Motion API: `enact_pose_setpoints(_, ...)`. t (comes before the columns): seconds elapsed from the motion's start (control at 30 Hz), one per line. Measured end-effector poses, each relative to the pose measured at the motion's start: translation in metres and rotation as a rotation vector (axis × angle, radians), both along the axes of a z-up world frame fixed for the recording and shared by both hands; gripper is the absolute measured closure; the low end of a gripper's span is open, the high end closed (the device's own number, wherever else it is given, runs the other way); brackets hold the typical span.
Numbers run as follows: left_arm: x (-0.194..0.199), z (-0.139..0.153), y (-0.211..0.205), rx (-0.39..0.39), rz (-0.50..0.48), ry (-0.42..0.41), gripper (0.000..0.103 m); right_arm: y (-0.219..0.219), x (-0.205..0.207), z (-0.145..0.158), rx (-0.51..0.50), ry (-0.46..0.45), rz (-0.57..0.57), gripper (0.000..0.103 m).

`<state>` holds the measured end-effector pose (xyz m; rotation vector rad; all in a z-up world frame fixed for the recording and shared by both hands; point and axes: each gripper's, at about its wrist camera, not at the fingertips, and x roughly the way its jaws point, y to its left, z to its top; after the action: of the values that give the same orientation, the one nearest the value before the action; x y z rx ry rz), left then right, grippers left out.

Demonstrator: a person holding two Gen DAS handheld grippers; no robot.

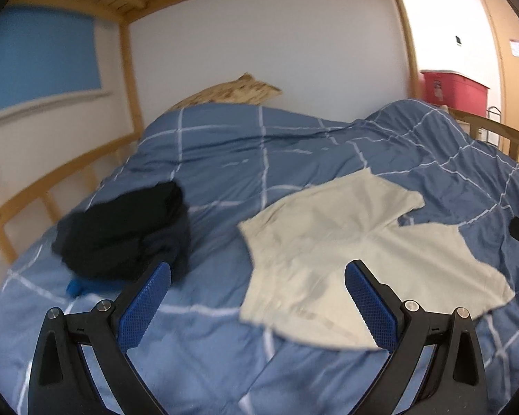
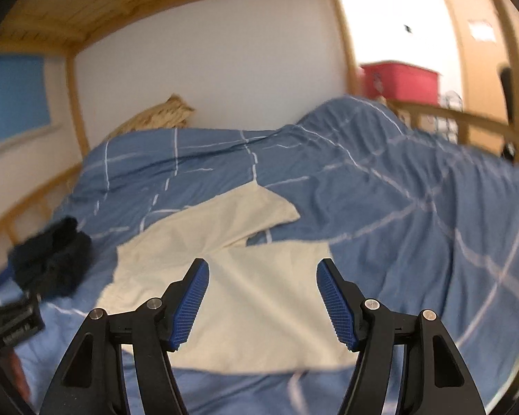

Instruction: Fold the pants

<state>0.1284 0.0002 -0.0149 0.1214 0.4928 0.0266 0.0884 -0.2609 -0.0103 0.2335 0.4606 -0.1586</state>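
Flat cream shorts (image 1: pixel 332 256) on rumpled checked duvet (image 1: pixel 225 159)

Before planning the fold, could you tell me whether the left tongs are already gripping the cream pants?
No, the left tongs stand open above the cream pants, with nothing between their blue pads.

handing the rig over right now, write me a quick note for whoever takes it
Left gripper: open, holding nothing, above the bed.
Right gripper: open, holding nothing, above the shorts.
Cream shorts lie spread flat on the blue duvet, both legs apart, unfolded.
Dark clothes pile sits to their left, apart from them.
Done: shorts laid out.
Left: every fold; likely start by bringing one leg over the other.
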Motion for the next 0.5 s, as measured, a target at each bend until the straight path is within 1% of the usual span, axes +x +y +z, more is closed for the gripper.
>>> enact_pose_setpoints(0.07, -0.010, -0.009, 0.014, -0.031, 0.018, 0.014, 0.004, 0.001, -0.013, -0.013, 0.077, -0.011, -0.035, 0.037)
enact_pose_setpoints(0.17, -0.016, -0.022, 0.023, -0.063, 0.018, 0.040, 0.006, 0.002, -0.027, -0.030, 0.133, -0.006, -0.078, 0.037)
enact_pose_setpoints(0.23, -0.017, -0.030, 0.026, -0.074, 0.011, 0.054, 0.008, 0.004, -0.031, -0.037, 0.121, 0.003, -0.088, 0.037)
enact_pose_setpoints(0.33, -0.010, -0.039, 0.023, -0.065, 0.006, 0.069, 0.013, 0.003, -0.028, -0.047, 0.096, 0.025, -0.116, 0.037)
enact_pose_setpoints(0.4, -0.004, -0.044, 0.020, -0.073, -0.002, 0.087, 0.017, 0.000, -0.025, -0.055, 0.118, 0.049, -0.132, 0.037)
enact_pose_setpoints(0.5, 0.012, -0.055, 0.015, -0.103, -0.016, 0.129, 0.021, -0.007, -0.022, -0.069, 0.176, 0.083, -0.161, 0.038)
